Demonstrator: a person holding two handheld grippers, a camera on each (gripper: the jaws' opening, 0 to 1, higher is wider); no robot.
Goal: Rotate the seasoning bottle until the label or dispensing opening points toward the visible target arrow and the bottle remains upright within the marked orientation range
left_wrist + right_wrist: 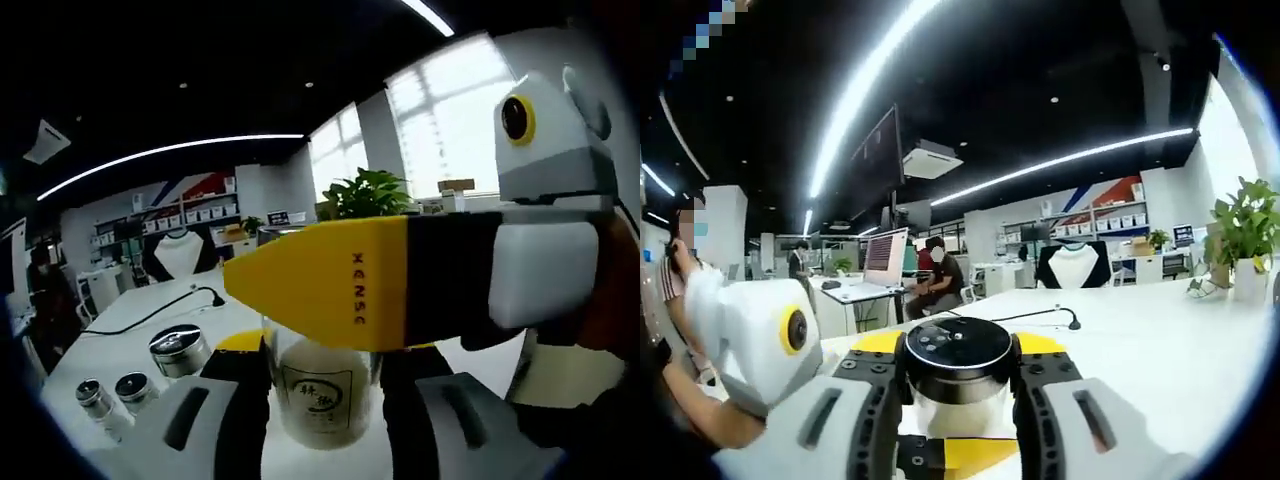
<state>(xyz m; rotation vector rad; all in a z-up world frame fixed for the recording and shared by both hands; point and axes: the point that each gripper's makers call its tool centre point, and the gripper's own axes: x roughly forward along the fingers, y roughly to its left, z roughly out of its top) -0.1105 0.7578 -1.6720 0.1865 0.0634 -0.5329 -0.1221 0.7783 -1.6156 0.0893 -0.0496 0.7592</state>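
Clamping the seasoning bottle [322, 395] low, the left gripper [322, 400] holds it mid-table [1160, 340]; the right gripper [958, 385] pinches the cap [958, 350]. Uneven twisting could tip it.

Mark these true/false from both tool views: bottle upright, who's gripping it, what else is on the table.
1. The seasoning bottle stands upright with its label facing the left gripper view. True.
2. The bottle's cap is white. False: it is black, with small holes on top.
3. The right tool has its jaws on either side of the bottle just under the cap. True.
4. The right tool's yellow jaw crosses the left gripper view above the bottle. True.
5. The white table holds nothing else. False: three metal-lidded jars sit left of the bottle, and a black cable lies behind them.
6. A potted plant lies toppled. False: it stands upright.
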